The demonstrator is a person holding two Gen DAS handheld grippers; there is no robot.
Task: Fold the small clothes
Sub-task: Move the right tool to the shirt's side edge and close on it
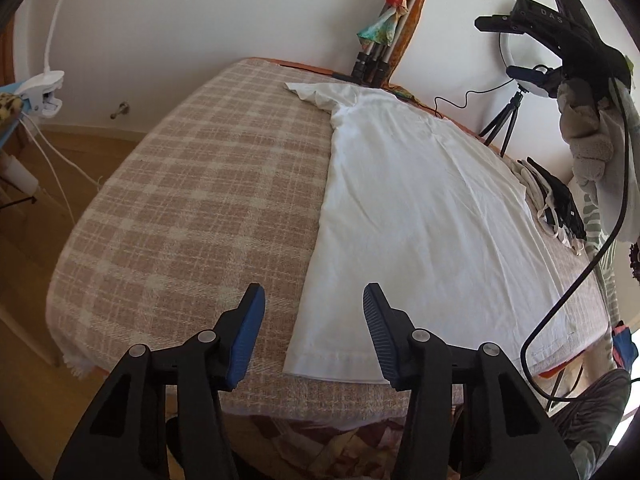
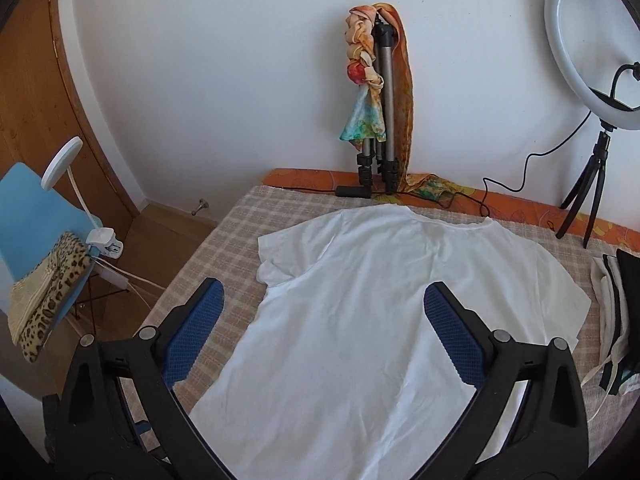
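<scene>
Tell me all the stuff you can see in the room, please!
T-shirt: one, white, spread flat on the blanket.
Blanket: one, pink and cream checks, covering the bed.
Folded tripod: one, grey and black, against the wall, a colourful scarf draped on it.
Ring light: one, white, on a small black tripod at the right.
Pile of clothes: one, white and black, right edge of the bed.
Clip lamp: one, white, clamped to a blue chair.
Leopard-print cloth: one, on that chair.
Left gripper: blue pads, open, over the shirt's hem.
Right gripper: blue pads, open, above the shirt.
</scene>
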